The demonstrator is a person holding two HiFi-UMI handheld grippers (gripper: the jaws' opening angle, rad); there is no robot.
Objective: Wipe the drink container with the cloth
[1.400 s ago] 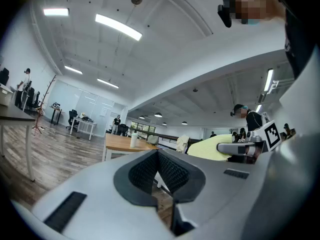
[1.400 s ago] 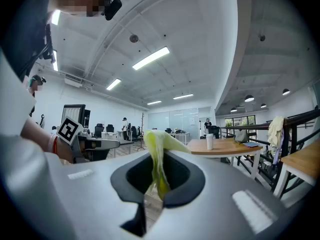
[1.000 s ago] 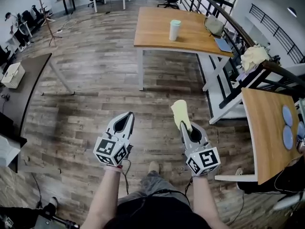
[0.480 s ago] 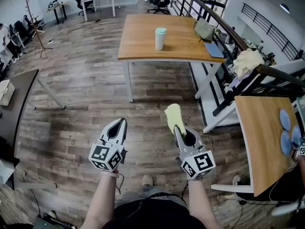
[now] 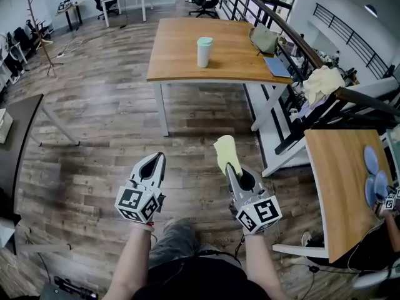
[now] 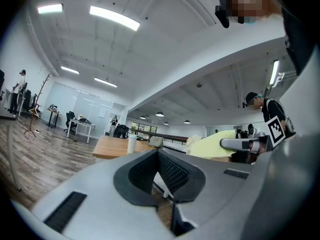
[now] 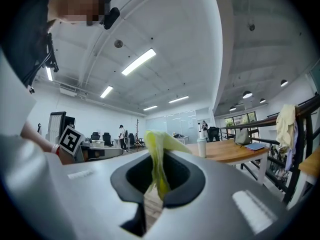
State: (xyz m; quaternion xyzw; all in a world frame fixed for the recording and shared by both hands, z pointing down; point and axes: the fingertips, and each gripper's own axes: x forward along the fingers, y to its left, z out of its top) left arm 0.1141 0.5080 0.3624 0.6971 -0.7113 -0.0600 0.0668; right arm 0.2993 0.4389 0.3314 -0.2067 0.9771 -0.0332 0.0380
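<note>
The drink container [image 5: 204, 51] is a white cup with a pale green lid, upright on a wooden table [image 5: 181, 61] well ahead of me. It is also small in the left gripper view [image 6: 132, 143] and right gripper view [image 7: 201, 147]. My right gripper [image 5: 230, 167] is shut on a yellow cloth [image 5: 225, 152], which sticks up from its jaws [image 7: 156, 154]. My left gripper [image 5: 160, 159] is shut with nothing in it. Both point level over the wood floor, far short of the table.
A grey bag [image 5: 265, 37] and a blue notebook [image 5: 277, 66] lie on the table's right end. A second wooden table [image 5: 340, 192] with blue discs stands at my right, beyond a black railing [image 5: 294, 30] draped with clothes [image 5: 322, 80]. A dark desk [image 5: 22, 136] is at left.
The table and cup have drawn nearer and shifted left in the head view as I walk toward them. Both grippers keep their pose, the cloth still in the right one.
</note>
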